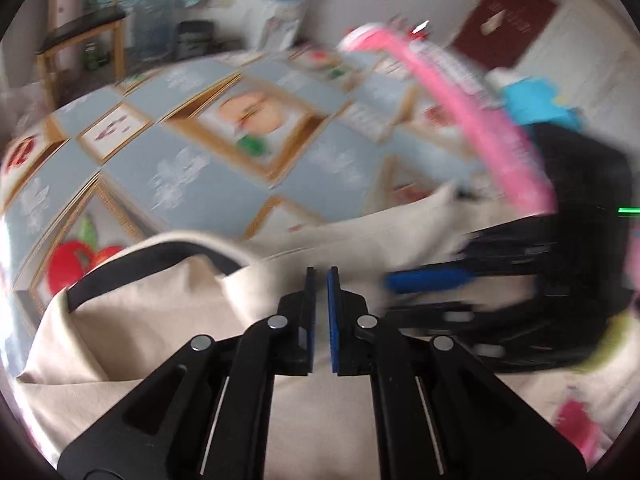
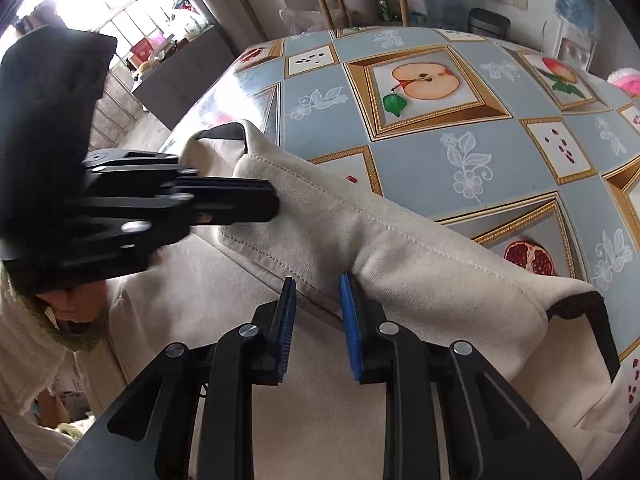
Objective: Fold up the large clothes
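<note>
At the bench's point(image 2: 400, 168) near edge, the left tool point(image 1: 321, 276) was clenched with no cloth visibly between its pads. The right tool point(image 2: 318, 286) grasped a ridge of the cream garment point(image 2: 400, 264). One fold looked begun, more remained.

1. Left gripper point(image 1: 321, 276): angled downward, blue pads nearly together, only a thin slit between them.
2. Right gripper point(image 2: 318, 284): angled downward, jaws partly apart, a narrow gap.

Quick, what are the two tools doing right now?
Left tool: shut, pinching nothing I can see, over the cream garment.
Right tool: partly open around a garment fold; grip cannot be told.
</note>
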